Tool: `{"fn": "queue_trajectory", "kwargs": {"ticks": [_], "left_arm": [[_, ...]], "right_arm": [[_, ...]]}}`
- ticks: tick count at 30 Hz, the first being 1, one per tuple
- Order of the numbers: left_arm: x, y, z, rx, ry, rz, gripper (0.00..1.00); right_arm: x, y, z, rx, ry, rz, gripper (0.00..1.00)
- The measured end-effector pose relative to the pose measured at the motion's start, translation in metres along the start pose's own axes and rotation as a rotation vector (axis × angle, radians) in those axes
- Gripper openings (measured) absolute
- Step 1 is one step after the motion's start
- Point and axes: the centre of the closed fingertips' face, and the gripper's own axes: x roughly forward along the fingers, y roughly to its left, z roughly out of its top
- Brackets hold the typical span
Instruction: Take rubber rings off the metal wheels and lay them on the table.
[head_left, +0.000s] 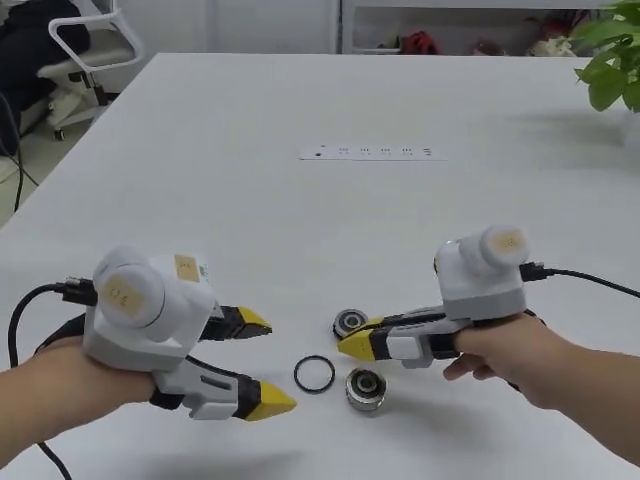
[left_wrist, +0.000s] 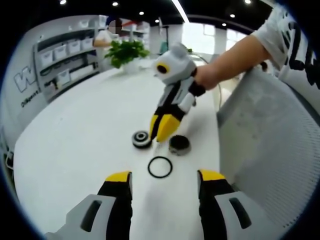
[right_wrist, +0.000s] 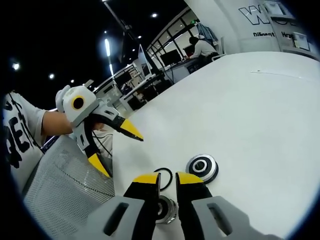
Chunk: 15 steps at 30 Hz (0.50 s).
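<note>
A loose black rubber ring (head_left: 314, 374) lies flat on the white table (head_left: 330, 230), between both grippers. Just right of it stands a silvery metal wheel (head_left: 366, 389). A second wheel (head_left: 350, 322) with a dark rim sits behind it. My left gripper (head_left: 262, 362) is open, its yellow tips on either side of the line to the ring (left_wrist: 160, 167). My right gripper (head_left: 350, 345) is shut with nothing in it, its tips between the two wheels (left_wrist: 142, 139) (left_wrist: 179, 144). From the right gripper view, its jaws partly hide the ring (right_wrist: 166, 173) and the nearer wheel (right_wrist: 165, 209).
A white power strip (head_left: 370, 153) lies flat mid-table, far behind the work. A green plant (head_left: 612, 60) stands at the back right corner. An office chair (head_left: 85, 55) is off the table's left edge. Cables trail from both grippers.
</note>
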Motion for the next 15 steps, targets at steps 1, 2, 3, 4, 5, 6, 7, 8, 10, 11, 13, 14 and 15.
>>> {"fn": "queue_trajectory", "kwargs": {"ticks": [1,2,3,4,5,6,7,8,10,11,13,14,15], "left_arm": [[0.000,0.001,0.000,0.000,0.000,0.000,0.53],[0.000,0.002,0.000,0.000,0.000,0.001,0.53],[0.000,0.002,0.001,-0.001,-0.002,0.003,0.53],[0.000,0.004,0.001,-0.003,-0.004,0.006,0.53],[-0.001,0.006,0.002,-0.007,-0.006,0.009,0.53],[-0.001,0.007,0.002,-0.008,-0.008,0.012,0.53],[-0.001,0.009,0.003,-0.012,-0.010,0.015,0.53],[-0.001,0.010,0.004,-0.014,-0.012,0.016,0.53],[-0.001,0.011,0.005,-0.016,-0.014,0.019,0.52],[-0.001,0.012,0.006,-0.016,-0.014,0.020,0.52],[0.000,0.014,0.007,-0.017,-0.015,0.023,0.52],[0.001,0.015,0.007,-0.017,-0.016,0.024,0.52],[0.001,0.016,0.007,-0.018,-0.016,0.025,0.52]], "right_arm": [[-0.002,-0.001,0.001,-0.002,-0.006,-0.004,0.09],[-0.002,-0.003,0.002,-0.004,-0.010,-0.008,0.09],[-0.004,-0.004,0.003,-0.003,-0.015,-0.013,0.09],[-0.005,-0.005,0.004,-0.003,-0.019,-0.016,0.10],[-0.007,-0.007,0.005,-0.001,-0.026,-0.021,0.10],[-0.008,-0.007,0.006,0.001,-0.031,-0.023,0.10],[-0.009,-0.008,0.007,0.004,-0.036,-0.027,0.10],[-0.010,-0.009,0.008,0.005,-0.038,-0.028,0.10],[-0.011,-0.010,0.008,0.000,-0.040,-0.033,0.10],[-0.012,-0.011,0.008,-0.002,-0.042,-0.036,0.10],[-0.014,-0.012,0.009,0.001,-0.048,-0.040,0.10],[-0.015,-0.013,0.010,0.000,-0.052,-0.044,0.11],[-0.015,-0.014,0.010,0.000,-0.054,-0.046,0.11]]}}
